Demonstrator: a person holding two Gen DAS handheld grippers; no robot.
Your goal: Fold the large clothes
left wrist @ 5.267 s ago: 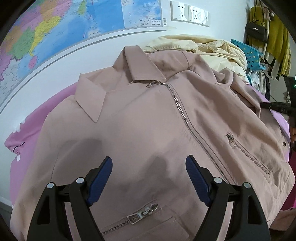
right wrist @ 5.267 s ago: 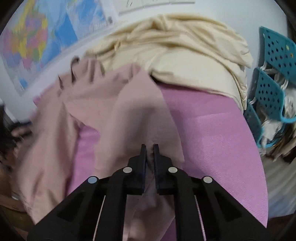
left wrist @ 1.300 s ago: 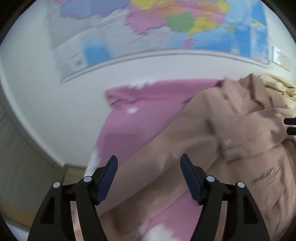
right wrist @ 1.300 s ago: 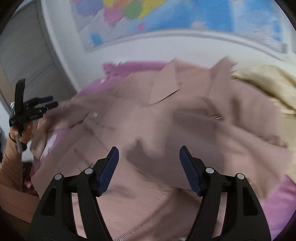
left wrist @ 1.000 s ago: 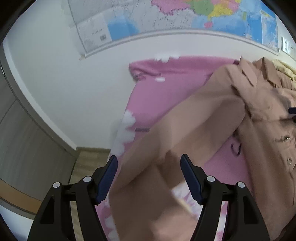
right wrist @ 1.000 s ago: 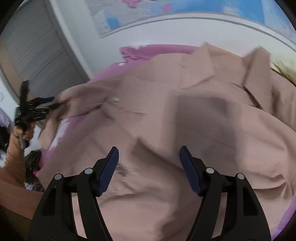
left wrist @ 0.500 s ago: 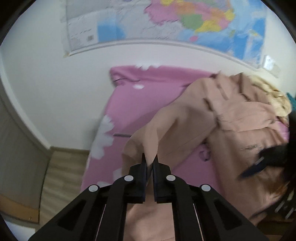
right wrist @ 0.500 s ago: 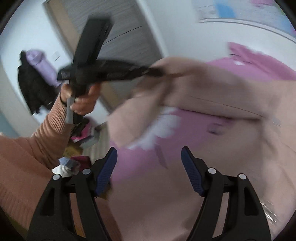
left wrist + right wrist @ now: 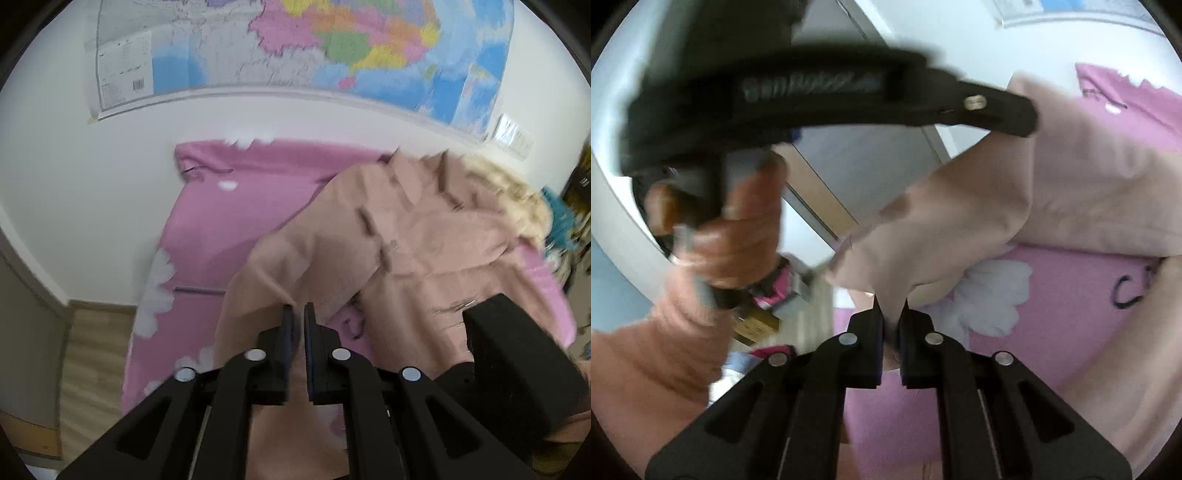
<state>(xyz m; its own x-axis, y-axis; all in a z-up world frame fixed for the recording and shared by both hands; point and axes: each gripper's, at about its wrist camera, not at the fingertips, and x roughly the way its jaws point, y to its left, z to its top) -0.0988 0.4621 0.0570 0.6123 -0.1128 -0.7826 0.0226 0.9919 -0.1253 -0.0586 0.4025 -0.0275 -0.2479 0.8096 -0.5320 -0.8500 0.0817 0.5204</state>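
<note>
A large dusty-pink jacket (image 9: pixel 417 243) lies across a pink bedsheet (image 9: pixel 236 206), its left sleeve lifted off the bed. My left gripper (image 9: pixel 299 314) is shut on that sleeve (image 9: pixel 266 280) and holds it up. My right gripper (image 9: pixel 891 306) is shut on the sleeve's lower edge (image 9: pixel 923 240), just below the left gripper's body (image 9: pixel 827 96), which crosses the top of the right wrist view. The right gripper's black body (image 9: pixel 517 362) shows at the lower right of the left wrist view.
A cream garment (image 9: pixel 509 192) lies past the jacket's collar. A wall map (image 9: pixel 295 48) hangs above the bed. Wooden floor (image 9: pixel 92 354) and a grey cabinet (image 9: pixel 22 332) lie to the left. A person's hand (image 9: pixel 727 229) holds the left gripper.
The left gripper closed on the sleeve half a second ago and still holds it raised. The right gripper swung over to the left and has now closed on the sleeve's lower edge.
</note>
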